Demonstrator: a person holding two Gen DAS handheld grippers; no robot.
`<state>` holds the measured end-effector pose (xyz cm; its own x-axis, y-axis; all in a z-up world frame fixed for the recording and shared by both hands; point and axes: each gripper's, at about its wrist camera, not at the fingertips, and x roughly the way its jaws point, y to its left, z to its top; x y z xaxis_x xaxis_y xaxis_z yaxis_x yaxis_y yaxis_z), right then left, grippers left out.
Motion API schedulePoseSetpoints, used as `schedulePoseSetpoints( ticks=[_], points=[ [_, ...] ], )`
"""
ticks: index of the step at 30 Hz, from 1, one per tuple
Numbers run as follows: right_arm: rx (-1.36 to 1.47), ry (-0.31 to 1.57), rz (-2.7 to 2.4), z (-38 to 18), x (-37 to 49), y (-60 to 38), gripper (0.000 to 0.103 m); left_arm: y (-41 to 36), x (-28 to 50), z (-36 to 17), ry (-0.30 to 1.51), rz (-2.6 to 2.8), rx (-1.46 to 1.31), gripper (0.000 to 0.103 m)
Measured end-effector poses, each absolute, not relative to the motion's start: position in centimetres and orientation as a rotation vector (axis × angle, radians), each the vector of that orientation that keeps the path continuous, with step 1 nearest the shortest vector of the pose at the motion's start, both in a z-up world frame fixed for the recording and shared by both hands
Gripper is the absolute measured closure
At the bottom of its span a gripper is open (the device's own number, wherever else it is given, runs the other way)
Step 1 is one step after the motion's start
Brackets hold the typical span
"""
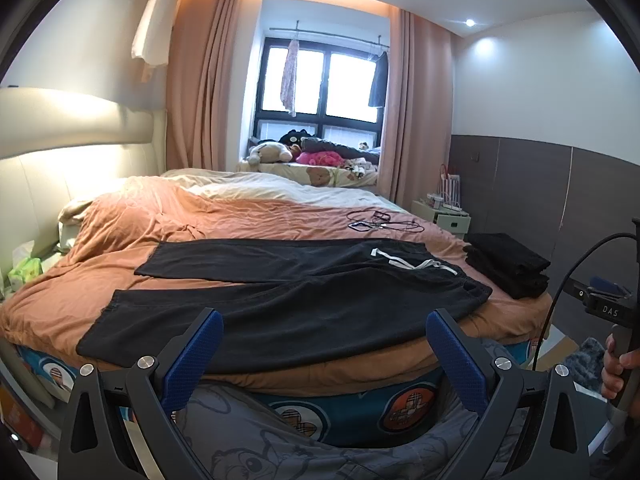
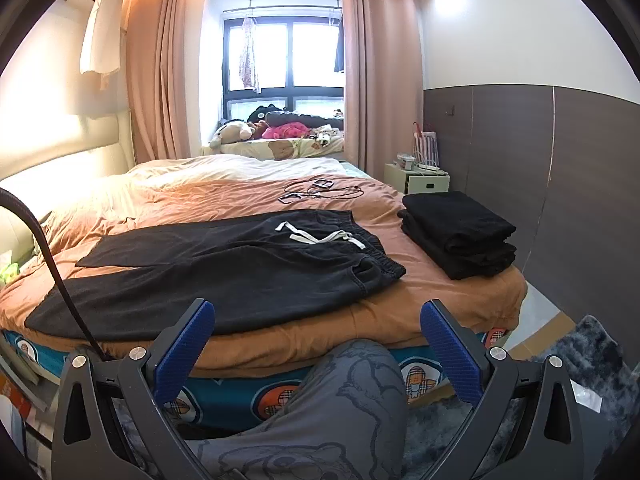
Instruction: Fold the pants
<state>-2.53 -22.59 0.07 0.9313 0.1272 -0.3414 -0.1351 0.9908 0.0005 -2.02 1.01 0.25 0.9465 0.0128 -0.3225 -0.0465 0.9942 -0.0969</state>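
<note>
On the bed (image 2: pixel 360 320), black pants (image 2: pixel 224 264) lie spread flat, waistband to the right, with a folded black stack (image 2: pixel 460 232) further right near the edge. Both the left gripper (image 1: pixel 324 356) and right gripper (image 2: pixel 318 346) hang short of the bed, jaws wide, holding nothing.
</note>
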Motion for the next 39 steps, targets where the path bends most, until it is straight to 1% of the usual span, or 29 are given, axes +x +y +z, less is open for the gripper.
schedulePoseSetpoints(
  ticks=[31, 39],
  points=[
    [-0.04, 0.349, 0.144, -0.4, -2.6, -22.3, 0.0, 1.5, -2.0, -0.1, 0.33, 0.035, -0.107, 0.0],
    [-0.062, 0.375, 0.156, -0.7, -1.4, -22.2, 0.0, 2.5, -1.1, -0.7, 0.336, 0.051, -0.107, 0.0]
  ],
)
